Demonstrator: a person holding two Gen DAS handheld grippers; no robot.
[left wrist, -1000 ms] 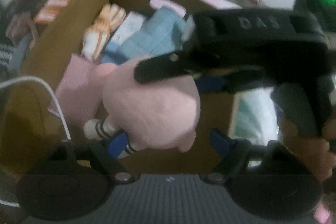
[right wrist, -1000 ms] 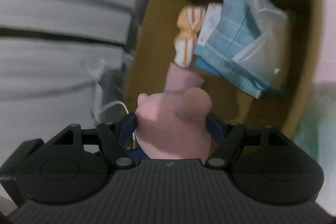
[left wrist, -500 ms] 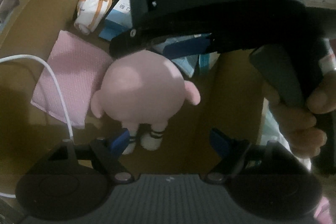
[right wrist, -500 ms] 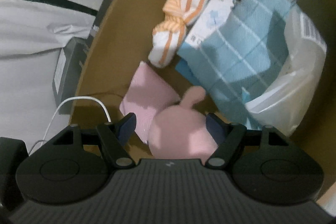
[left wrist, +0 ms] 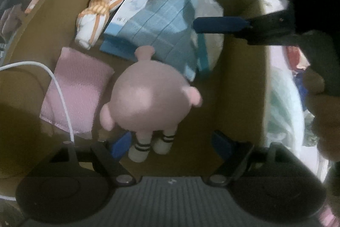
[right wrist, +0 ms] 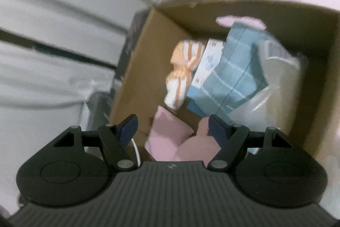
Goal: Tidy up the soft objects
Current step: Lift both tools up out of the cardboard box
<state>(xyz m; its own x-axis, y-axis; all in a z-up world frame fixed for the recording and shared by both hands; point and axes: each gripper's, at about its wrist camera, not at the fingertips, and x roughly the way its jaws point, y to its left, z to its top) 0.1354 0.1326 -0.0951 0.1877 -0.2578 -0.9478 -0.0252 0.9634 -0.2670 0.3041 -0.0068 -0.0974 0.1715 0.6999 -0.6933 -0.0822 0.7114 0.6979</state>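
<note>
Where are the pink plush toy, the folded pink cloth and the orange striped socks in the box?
pink plush toy (left wrist: pixel 146 97), left wrist view, round back.
folded pink cloth (left wrist: pixel 78 86), left wrist view, middle.
orange striped socks (left wrist: pixel 99 14), left wrist view, knot.

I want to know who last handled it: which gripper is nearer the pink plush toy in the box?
Left. The left gripper hangs open right over the pink plush toy, its feet between the fingers. The right gripper sits higher, open, nothing gripped.
</note>
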